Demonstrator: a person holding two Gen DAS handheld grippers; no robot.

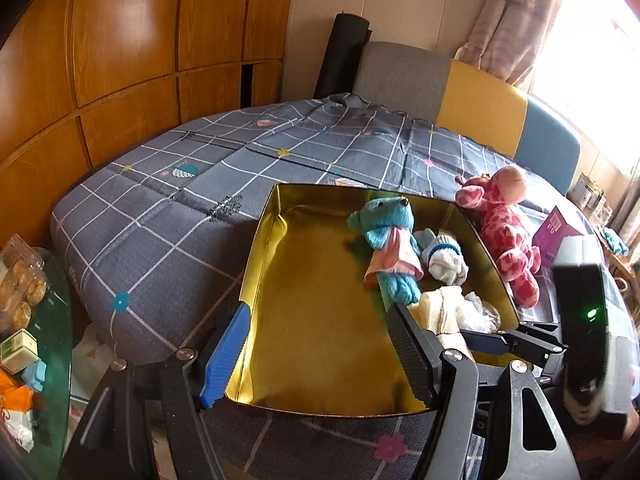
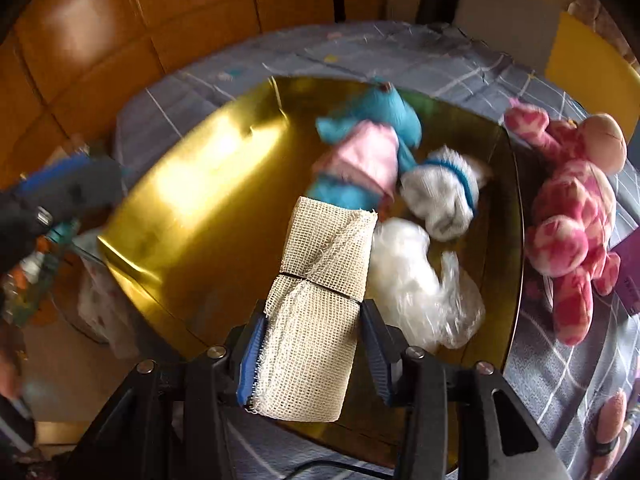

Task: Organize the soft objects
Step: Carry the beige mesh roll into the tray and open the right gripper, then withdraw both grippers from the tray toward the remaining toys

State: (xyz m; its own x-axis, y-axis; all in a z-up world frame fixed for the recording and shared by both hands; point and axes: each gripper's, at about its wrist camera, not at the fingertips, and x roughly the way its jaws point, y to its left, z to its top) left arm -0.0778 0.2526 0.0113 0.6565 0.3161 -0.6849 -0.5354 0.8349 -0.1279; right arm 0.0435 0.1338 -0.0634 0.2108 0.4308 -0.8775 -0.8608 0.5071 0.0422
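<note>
Lowering advice: left claw [image 1: 316, 356] gapes wide, holding nothing, over the gold box [image 1: 256, 248]; right claw [image 2: 316, 356] clamps the cream mesh roll [image 2: 320, 288] above the box's near edge. Release low, beside the bagged white stuffing [image 2: 416, 280]. The roll is loose-weave, banded midway, squashy.

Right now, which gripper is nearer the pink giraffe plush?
Right. The right gripper, shut on the mesh cloth roll, sits over the gold box's giraffe side; the left gripper hangs open at the opposite wall.
</note>
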